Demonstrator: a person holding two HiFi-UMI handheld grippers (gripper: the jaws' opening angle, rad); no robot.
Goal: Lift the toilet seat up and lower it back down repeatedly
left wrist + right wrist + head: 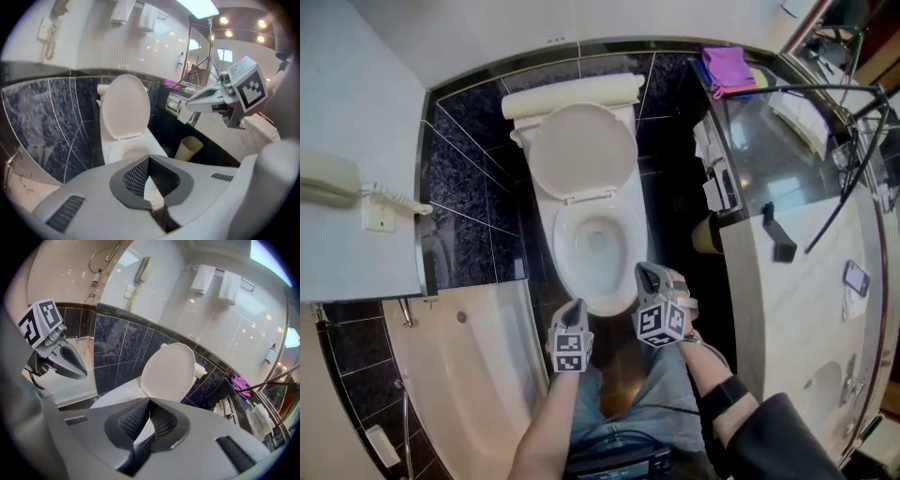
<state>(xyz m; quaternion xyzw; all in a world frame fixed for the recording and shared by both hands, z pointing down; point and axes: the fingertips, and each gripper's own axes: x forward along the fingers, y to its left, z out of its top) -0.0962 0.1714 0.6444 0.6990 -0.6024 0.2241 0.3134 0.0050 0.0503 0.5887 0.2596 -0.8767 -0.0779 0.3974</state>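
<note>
Grey tongs, two of them: the left gripper point(577, 306) and the right gripper point(643, 273) are both pinched shut on nothing, over the front of the one toilet bowl point(565, 255), which lies open. The toilet seat point(583, 150) stands raised against the cistern. One beige bin point(705, 234) sits beside the bowl, its inside unseen. Two towels point(202, 278) hang on the wall.

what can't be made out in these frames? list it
Head view: whether the seat ring stands against the raised toilet lid or lies on the bowl; all white, too small to tell.
Left gripper view: the bowl's front, behind the left gripper.
Head view: the smartphone screen, too small to read.
</note>
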